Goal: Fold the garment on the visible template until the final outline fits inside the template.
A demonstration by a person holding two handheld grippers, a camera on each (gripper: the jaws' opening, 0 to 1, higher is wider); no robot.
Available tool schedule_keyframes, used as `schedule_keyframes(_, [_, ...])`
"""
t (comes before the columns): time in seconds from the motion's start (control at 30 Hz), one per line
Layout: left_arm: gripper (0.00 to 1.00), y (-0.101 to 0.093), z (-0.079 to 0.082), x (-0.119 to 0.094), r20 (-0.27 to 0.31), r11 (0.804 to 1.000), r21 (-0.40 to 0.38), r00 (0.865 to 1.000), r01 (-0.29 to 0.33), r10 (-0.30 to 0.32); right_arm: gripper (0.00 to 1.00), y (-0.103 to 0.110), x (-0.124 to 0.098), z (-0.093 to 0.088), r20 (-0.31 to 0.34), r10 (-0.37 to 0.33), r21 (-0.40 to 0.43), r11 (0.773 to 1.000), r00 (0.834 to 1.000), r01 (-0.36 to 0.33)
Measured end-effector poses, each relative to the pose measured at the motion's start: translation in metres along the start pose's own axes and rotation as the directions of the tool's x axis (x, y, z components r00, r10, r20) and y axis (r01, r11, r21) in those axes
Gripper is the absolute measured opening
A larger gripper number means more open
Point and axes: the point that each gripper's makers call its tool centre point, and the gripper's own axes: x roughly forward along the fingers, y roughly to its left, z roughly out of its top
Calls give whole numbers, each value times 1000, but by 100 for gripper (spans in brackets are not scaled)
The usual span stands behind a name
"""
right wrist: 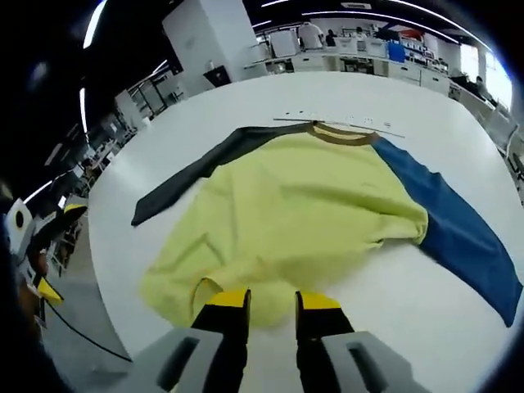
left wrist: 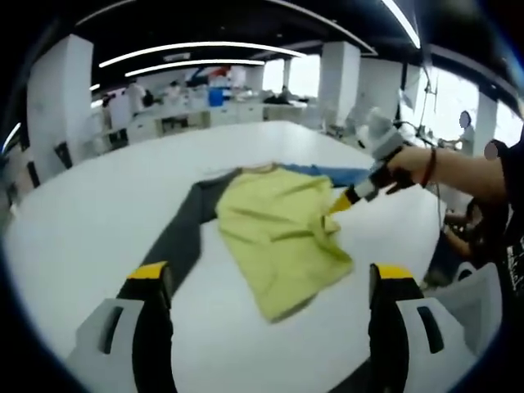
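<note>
the right gripper point(right wrist: 273, 304) sits with jaws nearly together over the hem of the yellow shirt point(right wrist: 286, 213), grip uncertain. the left gripper point(left wrist: 270, 282) hangs wide apart, short of it. beyond, the blue sleeve point(right wrist: 458, 229) sprawls; a thin pinch could slip and undo the fold.

Garment point(right wrist: 303, 213) flat on table point(right wrist: 205, 98)
</note>
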Motion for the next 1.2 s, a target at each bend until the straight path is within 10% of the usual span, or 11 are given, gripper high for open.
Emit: schedule_keyframes(1.2, [41, 19, -78, 53, -152, 987, -145, 987, -65, 43, 4, 0, 22, -31, 8, 35, 189, 981, 999, -36])
